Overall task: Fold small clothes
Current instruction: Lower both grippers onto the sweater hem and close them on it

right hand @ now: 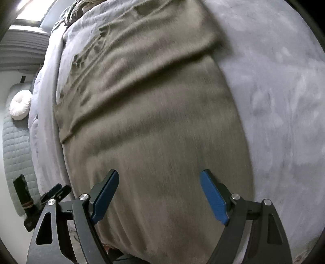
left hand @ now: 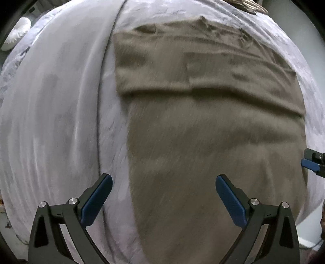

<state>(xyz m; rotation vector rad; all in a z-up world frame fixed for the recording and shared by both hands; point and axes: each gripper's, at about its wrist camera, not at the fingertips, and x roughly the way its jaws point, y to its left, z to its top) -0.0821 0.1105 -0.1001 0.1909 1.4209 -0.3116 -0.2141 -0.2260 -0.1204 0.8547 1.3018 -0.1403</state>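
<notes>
An olive-brown garment lies spread on a pale lilac bedspread, with a folded-over flap across its far part. My left gripper hangs open above the garment's near left edge, nothing between its blue pads. The right gripper's fingertips poke in at the right edge of that view. In the right wrist view the same garment fills the middle, and my right gripper stands open over its near part, pads apart and empty. Both views are blurred by motion.
The bedspread has bare room to the garment's right. A round white cushion rests on a quilted grey surface beside the bed. The left gripper's fingers show at lower left. Rumpled cloth lies at the bed's far end.
</notes>
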